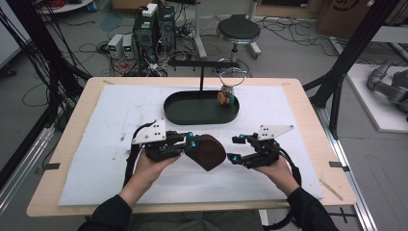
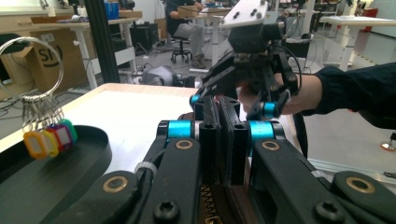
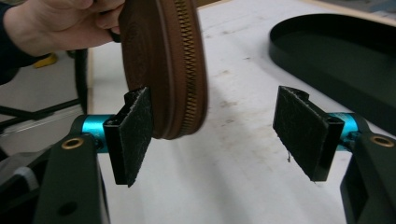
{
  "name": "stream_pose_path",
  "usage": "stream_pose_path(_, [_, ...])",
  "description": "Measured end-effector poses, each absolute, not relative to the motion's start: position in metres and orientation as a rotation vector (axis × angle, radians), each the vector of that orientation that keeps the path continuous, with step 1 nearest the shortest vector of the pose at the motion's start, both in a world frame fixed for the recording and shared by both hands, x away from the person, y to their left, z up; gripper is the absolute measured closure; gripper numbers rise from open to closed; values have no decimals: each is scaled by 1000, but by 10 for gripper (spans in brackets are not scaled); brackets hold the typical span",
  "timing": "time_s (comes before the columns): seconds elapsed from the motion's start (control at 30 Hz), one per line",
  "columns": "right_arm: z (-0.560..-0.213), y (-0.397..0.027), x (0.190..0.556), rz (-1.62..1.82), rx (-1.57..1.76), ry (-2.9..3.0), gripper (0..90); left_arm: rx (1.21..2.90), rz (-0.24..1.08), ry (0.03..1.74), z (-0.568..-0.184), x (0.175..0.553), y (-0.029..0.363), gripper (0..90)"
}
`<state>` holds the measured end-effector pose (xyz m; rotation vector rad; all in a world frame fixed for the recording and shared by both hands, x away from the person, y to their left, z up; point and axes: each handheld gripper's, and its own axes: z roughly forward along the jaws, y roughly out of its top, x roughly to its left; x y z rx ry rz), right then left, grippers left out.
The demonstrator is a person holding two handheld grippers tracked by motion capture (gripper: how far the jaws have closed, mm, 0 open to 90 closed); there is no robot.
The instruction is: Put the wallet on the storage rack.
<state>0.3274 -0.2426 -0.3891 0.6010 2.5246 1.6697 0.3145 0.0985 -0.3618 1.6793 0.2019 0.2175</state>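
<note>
Pouch point(image 1: 207, 151) of brown leather, zip still closed as far as the right gripper view shows, hangs above the white mat point(image 1: 120, 120), just in front of the black oval tray point(image 1: 192, 115). Left hand-held gripper point(image 1: 192, 143) has its jaws pressed together on the pouch's zipped edge, so the pick-up looks done. Right hand-held gripper point(image 1: 234, 149) stands spread beside the pouch, one pad point(image 3: 133, 130) near its side, nothing pinched. Key ring with coloured tags point(image 1: 227, 96) rests at the tray's right end. Left to do, I judge: taking hold of the zip and opening the pouch
</note>
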Motion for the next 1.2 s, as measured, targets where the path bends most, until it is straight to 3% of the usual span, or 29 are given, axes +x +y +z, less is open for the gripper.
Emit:
stream_pose_path(0.3, [-398,-226,332,1708,581,2663,294,1666,207,166,-360,312,89,868])
stream_pose_path(0.47, [-399,-221,330,1720,509,2711,528,1667,214,154,-360,312,87,867])
stream_pose_path(0.57, [-398,-223,330,1739,484,2695,609,1665,222,161,-360,312,90,867])
stream_pose_path(0.83, [-395,-226,328,1720,446,2686,663,1689,220,185,-360,312,94,837])
stream_pose_path(0.97, [-393,-227,328,1704,426,2686,667,1735,178,232,-358,314,99,667])
stream_pose_path(1.07, [-390,-229,327,1706,411,2680,668,1791,150,270,-358,317,101,468])
stream_pose_path(1.2, [-387,-230,327,1691,393,2690,668,1836,144,279,-358,318,105,345])
